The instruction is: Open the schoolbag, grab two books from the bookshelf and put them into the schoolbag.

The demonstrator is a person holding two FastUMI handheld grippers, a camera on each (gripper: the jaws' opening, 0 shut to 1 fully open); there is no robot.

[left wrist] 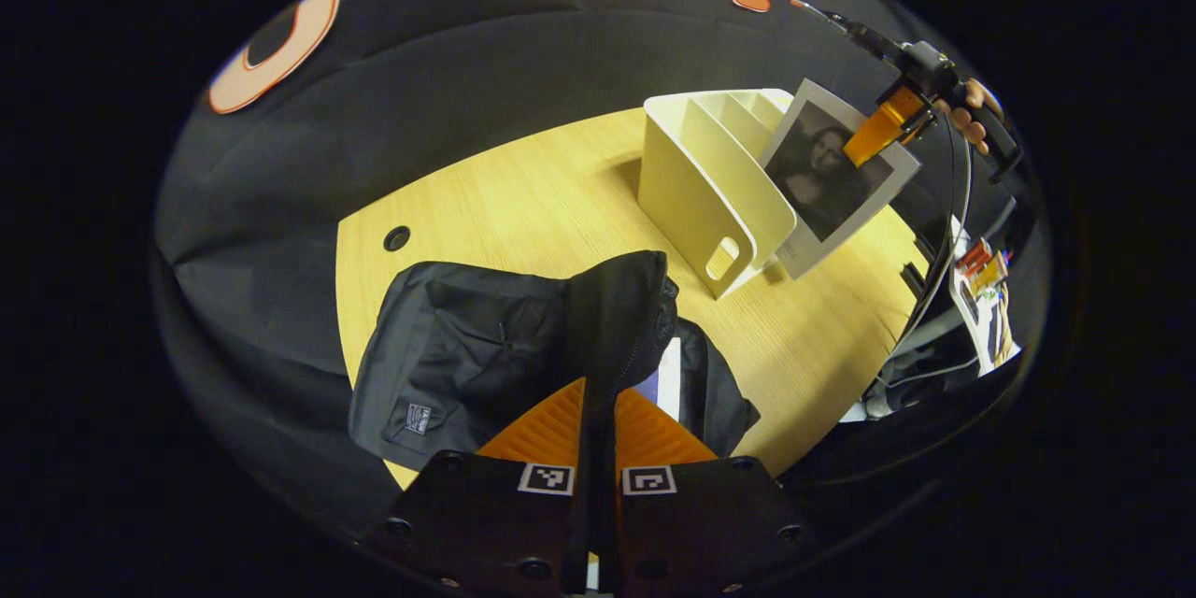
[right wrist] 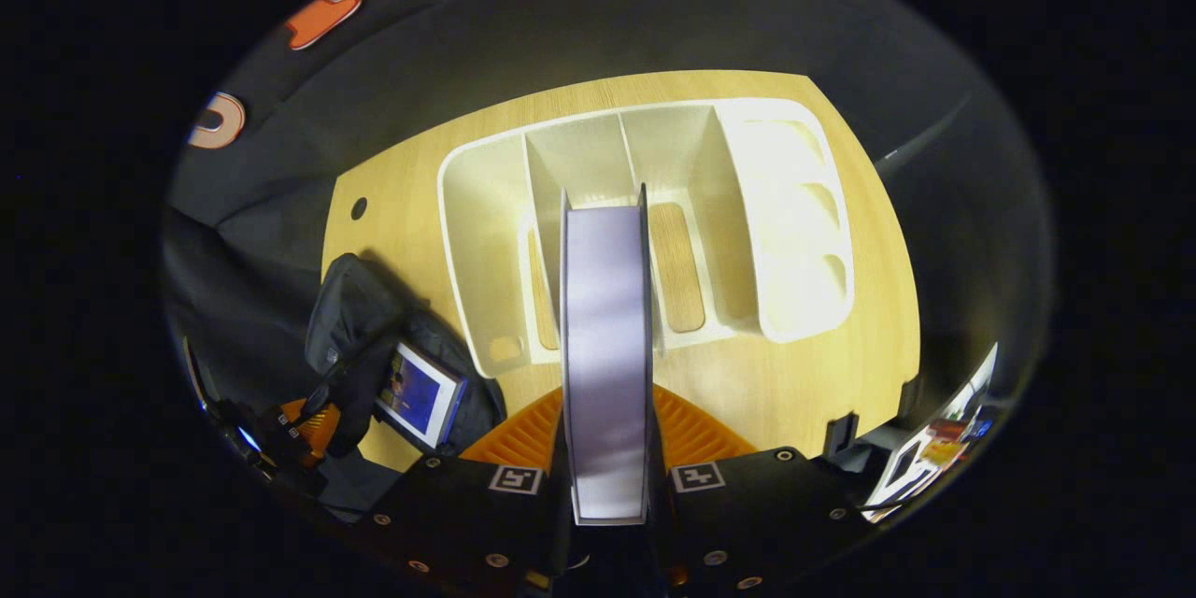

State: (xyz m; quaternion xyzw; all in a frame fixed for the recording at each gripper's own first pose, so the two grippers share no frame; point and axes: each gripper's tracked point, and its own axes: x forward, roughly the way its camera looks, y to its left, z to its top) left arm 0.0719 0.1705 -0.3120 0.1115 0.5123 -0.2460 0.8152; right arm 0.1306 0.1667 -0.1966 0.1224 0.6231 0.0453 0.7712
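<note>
The black schoolbag (left wrist: 448, 355) lies on the wooden table (left wrist: 523, 196). My left gripper (left wrist: 598, 397) is shut on the bag's flap (left wrist: 621, 299) and holds it raised. A blue-covered book (right wrist: 419, 392) lies in the bag's mouth. Right of the bag stands the white bookshelf (left wrist: 701, 187); its slots (right wrist: 654, 159) look empty. My right gripper (right wrist: 605, 397) is shut on a second book (right wrist: 605, 318), seen edge-on above the shelf. In the left gripper view that book's portrait cover (left wrist: 827, 177) hangs tilted over the shelf's right end, under the right gripper (left wrist: 883, 126) and a hand (left wrist: 972, 107).
A round cable hole (left wrist: 396, 237) sits in the table at the far left. Cables and papers (left wrist: 981, 299) are piled off the table's right edge. Bare wood lies between bag and shelf (left wrist: 804, 336).
</note>
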